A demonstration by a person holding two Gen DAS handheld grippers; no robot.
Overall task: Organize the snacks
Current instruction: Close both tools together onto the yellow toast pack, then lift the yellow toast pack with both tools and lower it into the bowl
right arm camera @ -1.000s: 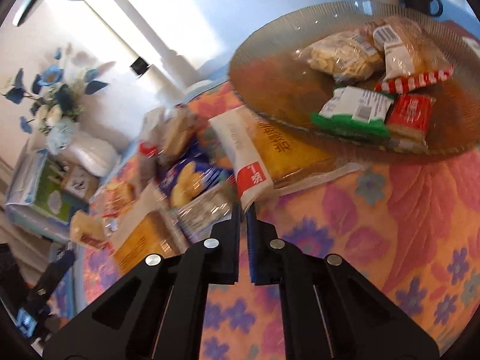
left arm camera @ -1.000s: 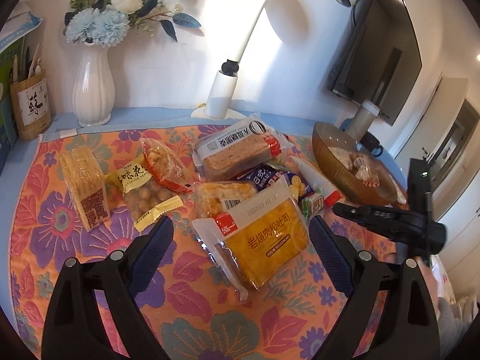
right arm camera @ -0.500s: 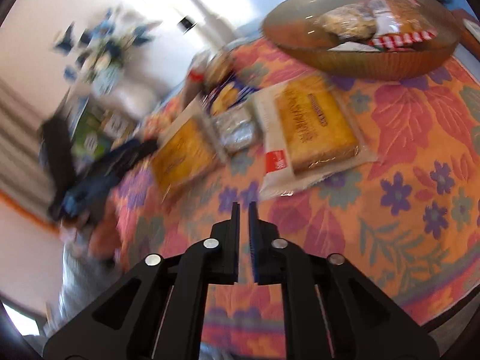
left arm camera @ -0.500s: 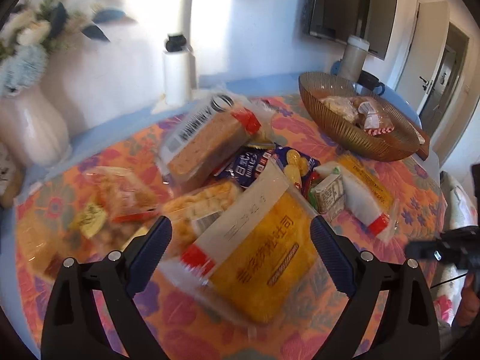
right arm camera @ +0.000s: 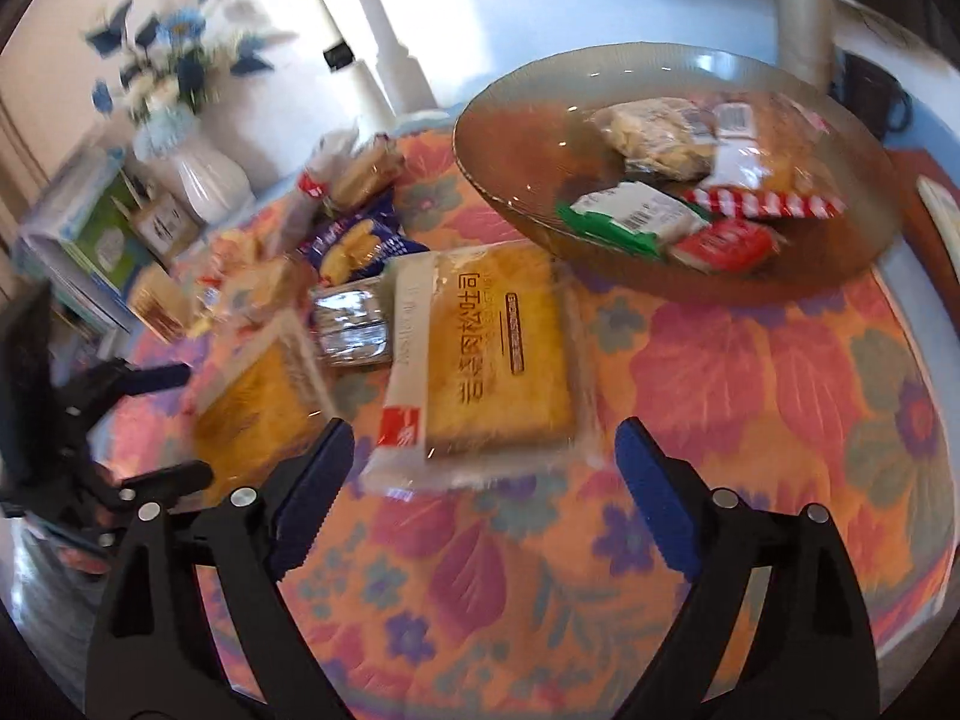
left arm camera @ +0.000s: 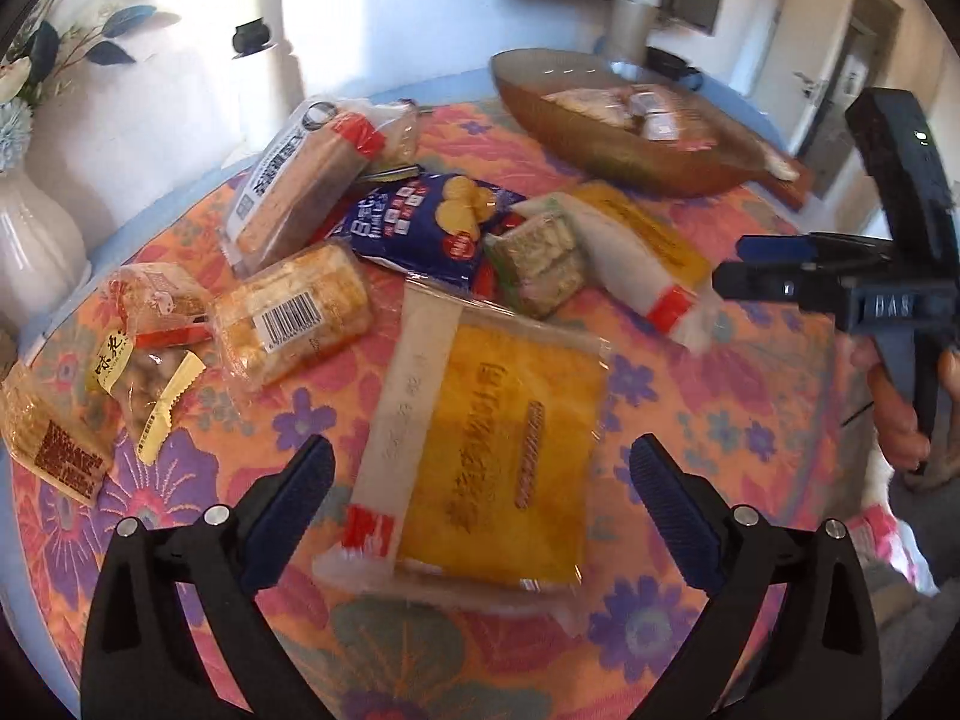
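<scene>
Two yellow cake packets lie flat on the flowered cloth point(left arm camera: 750, 360), one under each claw. Left gripper point(left arm camera: 480, 504) opening wide over the near packet point(left arm camera: 492, 456) — nothing gripped. Right gripper point(right arm camera: 480, 480) opening over the other packet point(right arm camera: 492, 354), just beside the bowl point(right arm camera: 840, 264) — probably its destination.

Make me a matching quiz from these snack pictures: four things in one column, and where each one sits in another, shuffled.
Things:
1. green-and-white snack packet
2. blue crisp bag
3. white ceramic vase
4. yellow cake pack with a red corner mark

Places:
A. by the wall, behind the snacks
B. inside the amber glass bowl
C. on the floral cloth, just ahead of the right gripper
D. in the middle of the snack pile

Pairs: 1-B, 2-D, 3-A, 4-C
</scene>
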